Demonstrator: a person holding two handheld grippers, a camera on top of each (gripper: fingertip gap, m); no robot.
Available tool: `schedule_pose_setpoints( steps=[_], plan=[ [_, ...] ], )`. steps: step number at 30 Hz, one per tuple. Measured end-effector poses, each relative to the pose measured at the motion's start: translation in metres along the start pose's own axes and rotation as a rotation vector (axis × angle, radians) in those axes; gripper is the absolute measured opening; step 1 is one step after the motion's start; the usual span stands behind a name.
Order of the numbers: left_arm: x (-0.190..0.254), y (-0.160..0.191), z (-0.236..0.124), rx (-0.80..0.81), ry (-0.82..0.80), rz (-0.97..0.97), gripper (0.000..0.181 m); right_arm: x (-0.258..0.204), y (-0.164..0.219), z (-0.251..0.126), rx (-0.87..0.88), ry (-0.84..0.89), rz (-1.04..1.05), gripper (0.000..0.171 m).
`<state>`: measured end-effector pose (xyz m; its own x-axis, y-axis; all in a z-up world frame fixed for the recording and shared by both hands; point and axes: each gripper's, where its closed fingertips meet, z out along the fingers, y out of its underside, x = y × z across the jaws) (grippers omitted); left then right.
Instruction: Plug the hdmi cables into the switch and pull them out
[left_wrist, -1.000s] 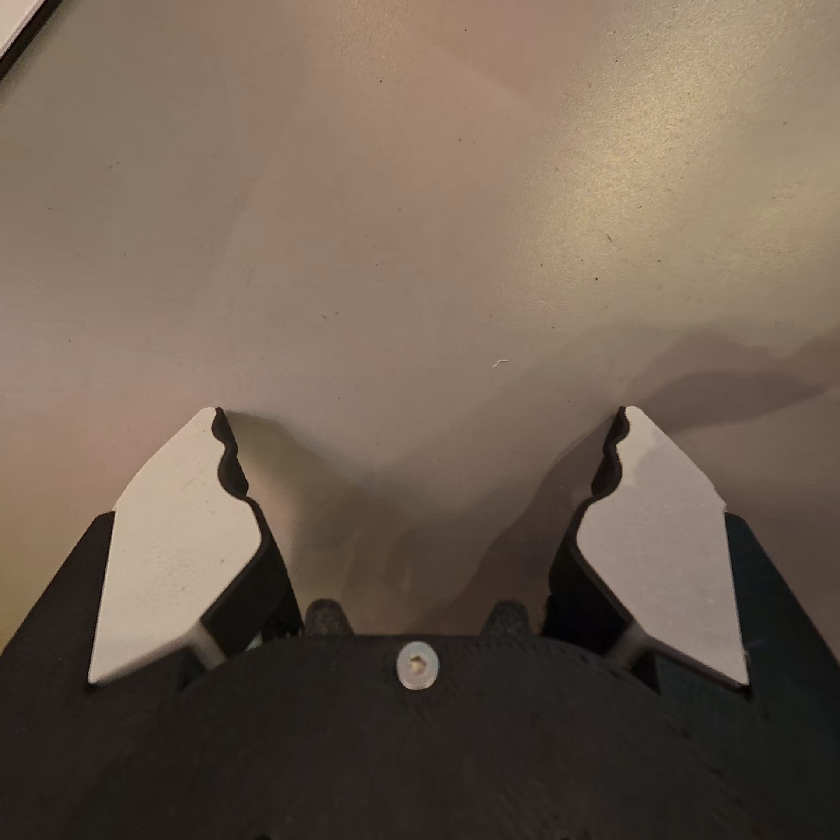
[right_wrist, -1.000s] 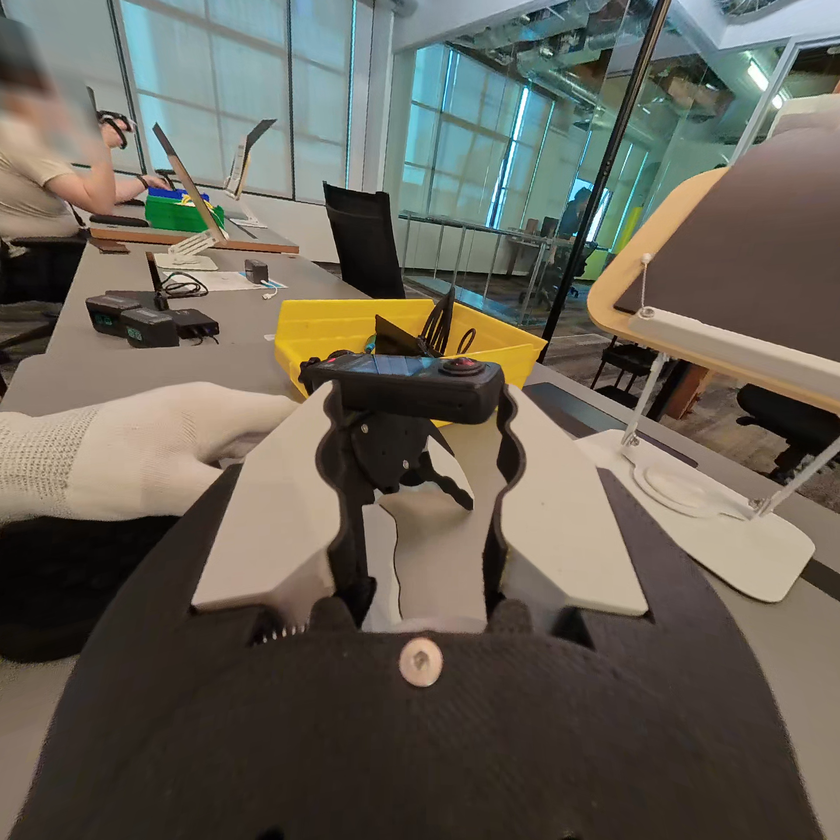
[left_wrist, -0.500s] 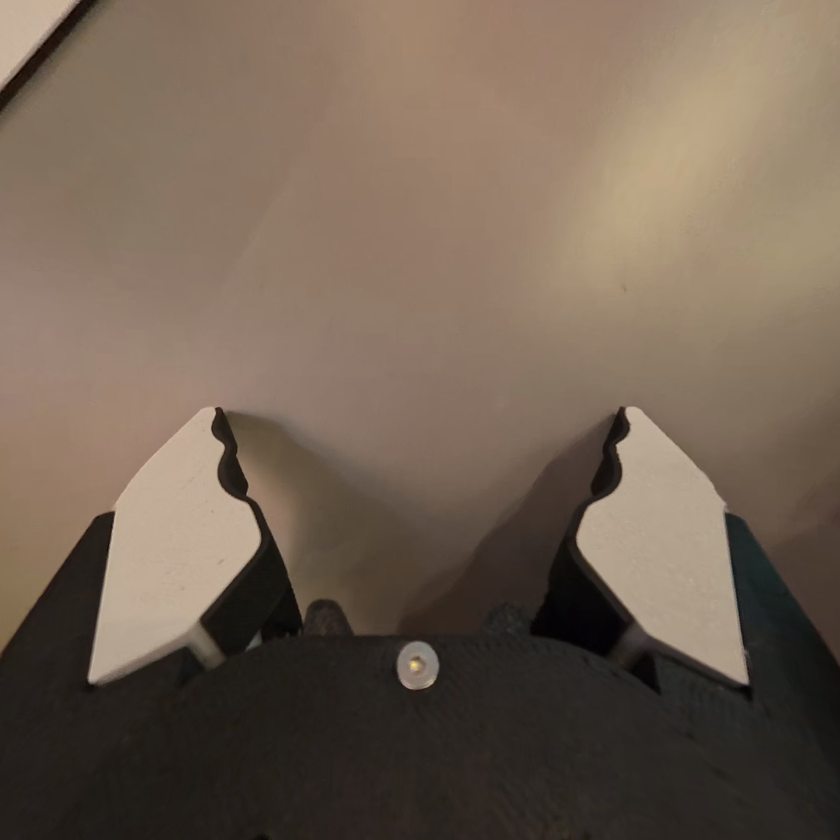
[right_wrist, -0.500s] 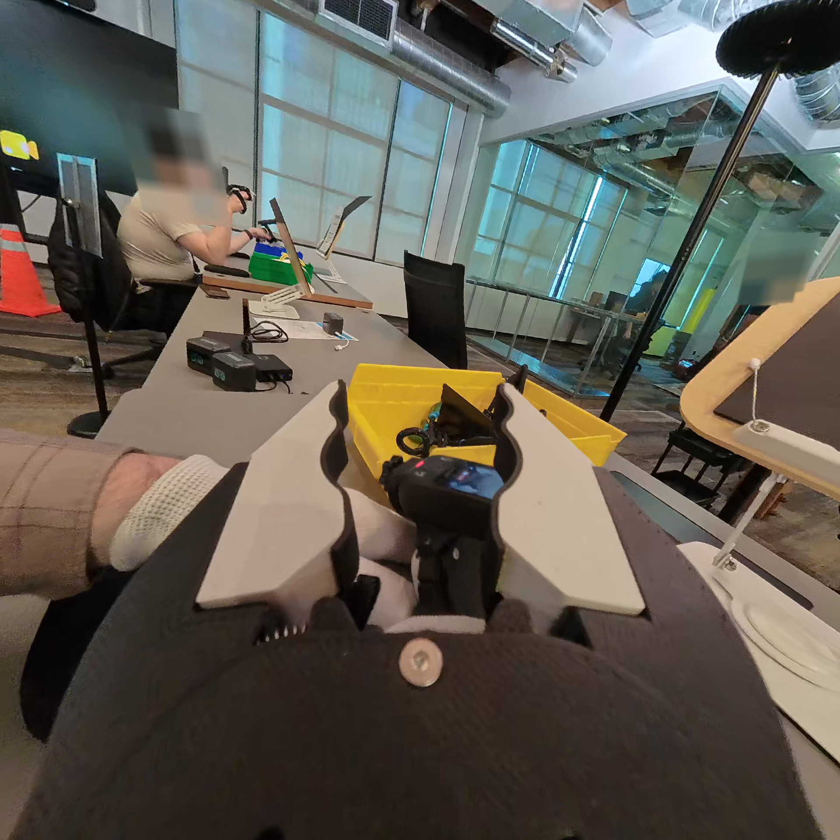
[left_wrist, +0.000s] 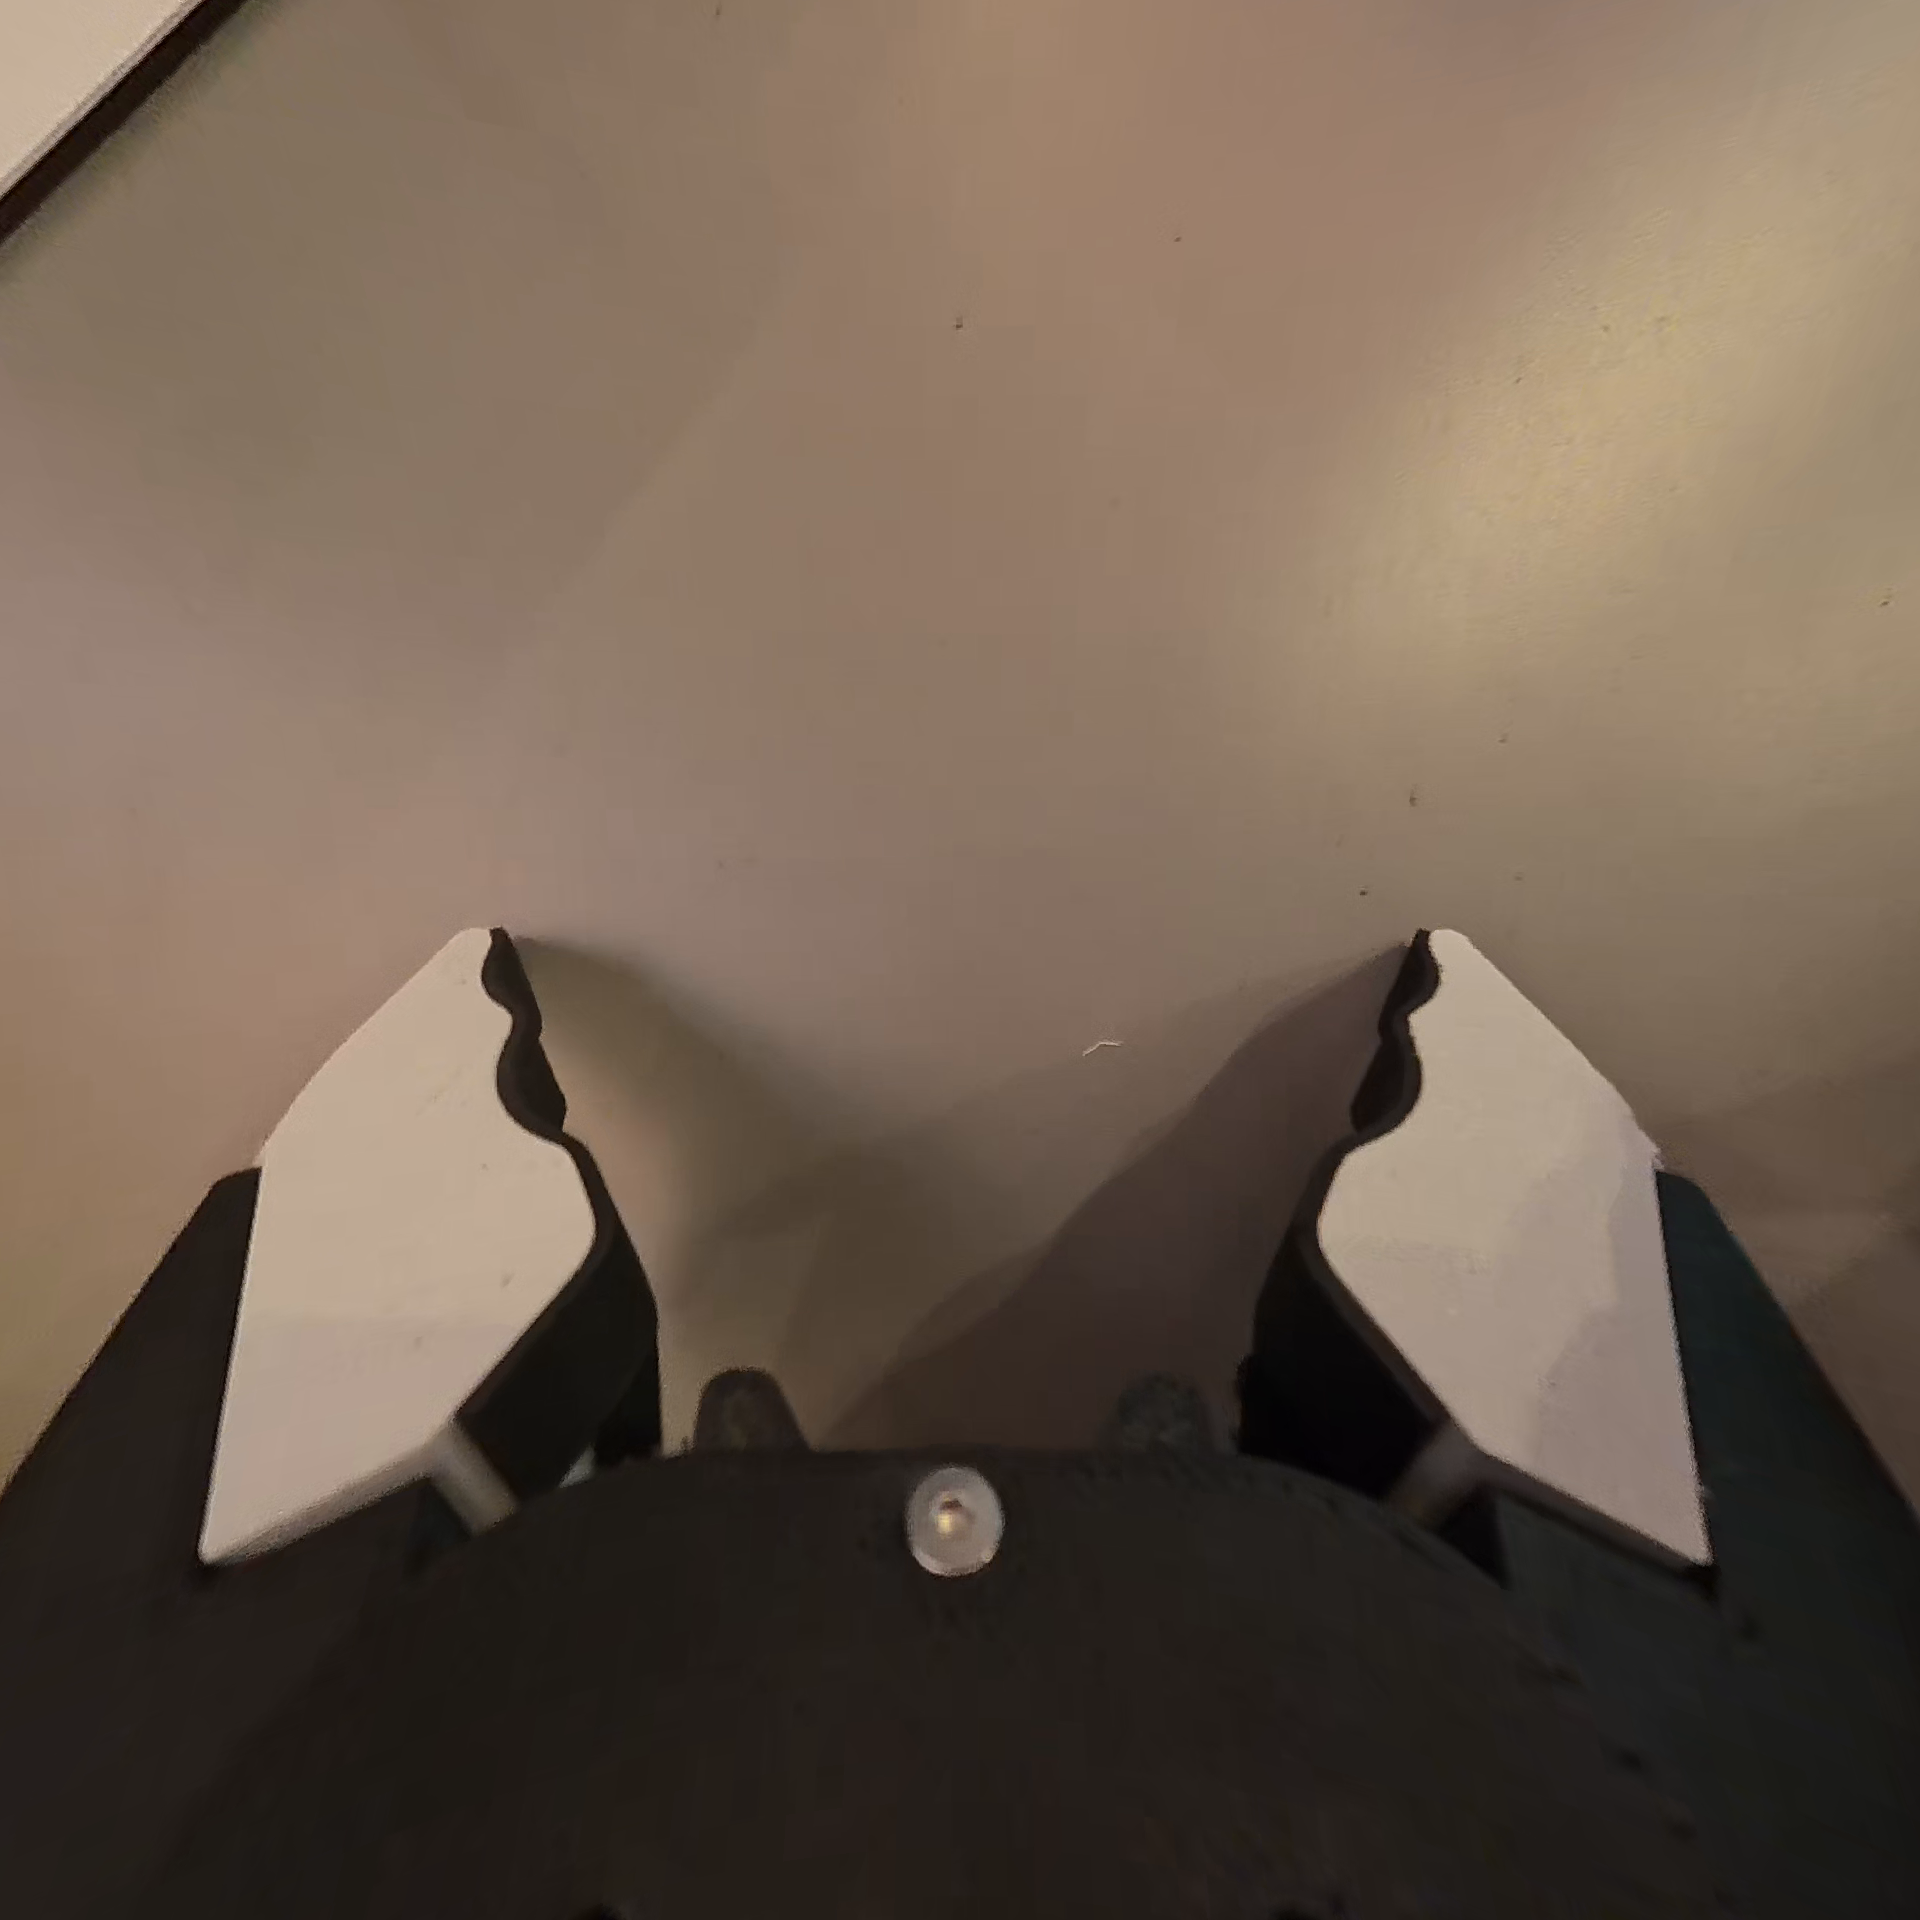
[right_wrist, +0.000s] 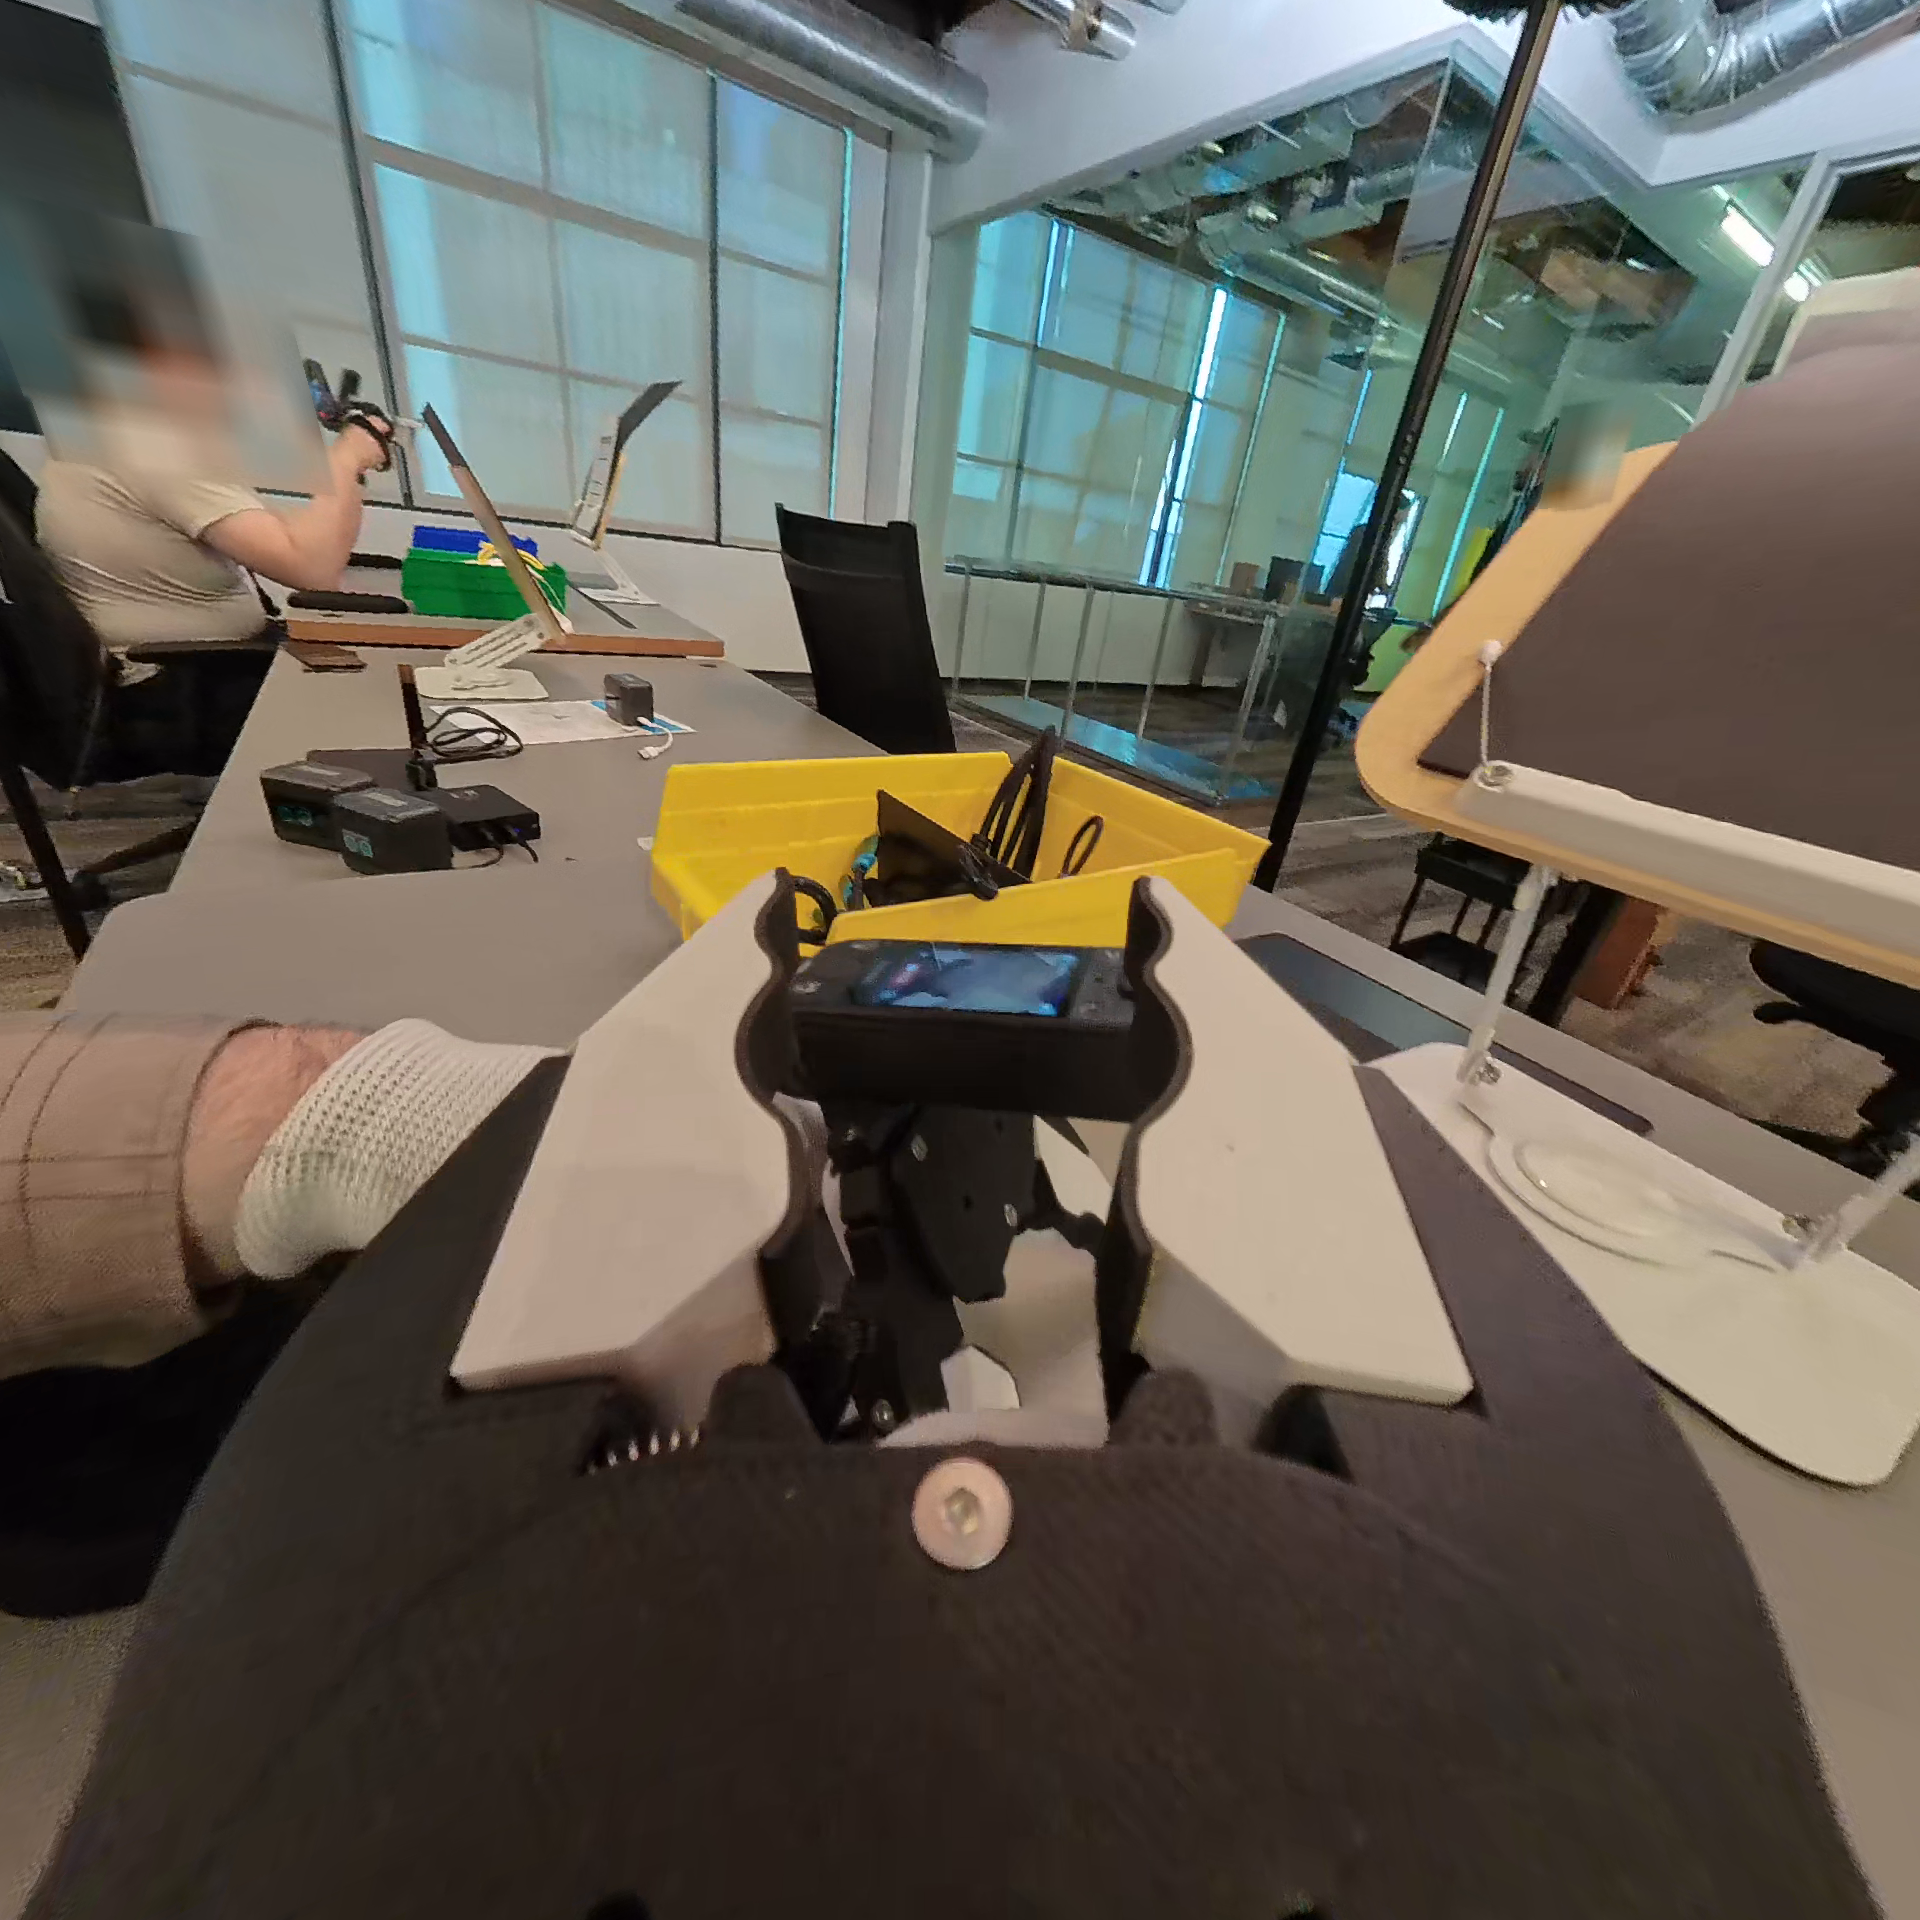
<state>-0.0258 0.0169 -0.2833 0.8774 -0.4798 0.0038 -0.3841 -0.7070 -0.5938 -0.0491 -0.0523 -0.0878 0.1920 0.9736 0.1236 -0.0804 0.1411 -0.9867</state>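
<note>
Your left gripper (left_wrist: 961, 940) hangs fingers spread over bare counter (left_wrist: 935, 468); right gripper (right_wrist: 956, 899) fingers part-open, empty. No switch visible; cables likely in yellow bin (right_wrist: 748, 821). Grip stiff plug housings, not limp cord

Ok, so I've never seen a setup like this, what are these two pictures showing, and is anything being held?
A person holds a hand-held gripper in each hand; each carries a camera looking along its two white fingers. The left view shows the left hand-held gripper open over a grey table, holding nothing. The right view shows the right hand-held gripper, also open and empty. Beyond its fingers are a black camera, apparently the other tool's, and a gloved hand. Farther back a yellow bin holds dark cables; a white stand is at the right.
</note>
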Motion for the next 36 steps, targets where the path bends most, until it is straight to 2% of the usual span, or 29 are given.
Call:
schedule_pose_setpoints(
  steps=[4,9,15,16,19,20,21,23,26,30,33,36],
  plan=[
    [-0.001,0.000,0.000,-0.028,-0.006,-0.011,0.145,0.009,0.004,-0.010,-0.018,0.034,0.019,0.060],
    [-0.011,-0.007,0.000,-0.001,-0.067,-0.111,0.126,0.014,0.010,-0.022,-0.050,0.076,-0.004,0.061],
    [-0.021,-0.017,0.006,0.008,-0.138,-0.198,0.118,0.024,0.019,-0.048,-0.092,0.145,-0.019,0.060],
    [-0.023,-0.019,0.006,0.004,-0.151,-0.218,0.112,0.025,0.021,-0.053,-0.102,0.158,-0.026,0.059],
    [-0.022,-0.023,0.002,0.030,-0.124,-0.239,0.078,0.030,0.026,-0.070,-0.133,0.206,-0.035,0.058],
    [-0.016,-0.026,0.000,0.051,-0.063,-0.244,0.058,0.032,0.028,-0.077,-0.143,0.224,-0.034,0.058],
    [-0.008,-0.028,-0.002,0.066,0.013,-0.264,0.047,0.034,0.030,-0.083,-0.153,0.243,-0.033,0.057],
    [0.006,-0.035,-0.010,0.134,0.140,-0.279,0.037,0.037,0.031,-0.097,-0.160,0.276,-0.002,0.056],
    [0.040,-0.063,-0.050,0.339,0.367,-0.244,0.028,0.044,0.027,-0.115,-0.145,0.328,0.094,0.050],
    [0.100,-0.103,-0.165,0.680,0.757,-0.085,0.025,0.051,0.019,-0.131,-0.134,0.376,0.214,0.053],
    [0.134,-0.106,-0.247,0.839,1.021,-0.014,0.026,0.042,0.018,-0.126,-0.132,0.340,0.343,0.056],
    [0.157,-0.097,-0.283,0.896,1.112,0.063,0.028,0.010,0.011,-0.098,-0.104,0.209,0.466,0.058]
  ],
)
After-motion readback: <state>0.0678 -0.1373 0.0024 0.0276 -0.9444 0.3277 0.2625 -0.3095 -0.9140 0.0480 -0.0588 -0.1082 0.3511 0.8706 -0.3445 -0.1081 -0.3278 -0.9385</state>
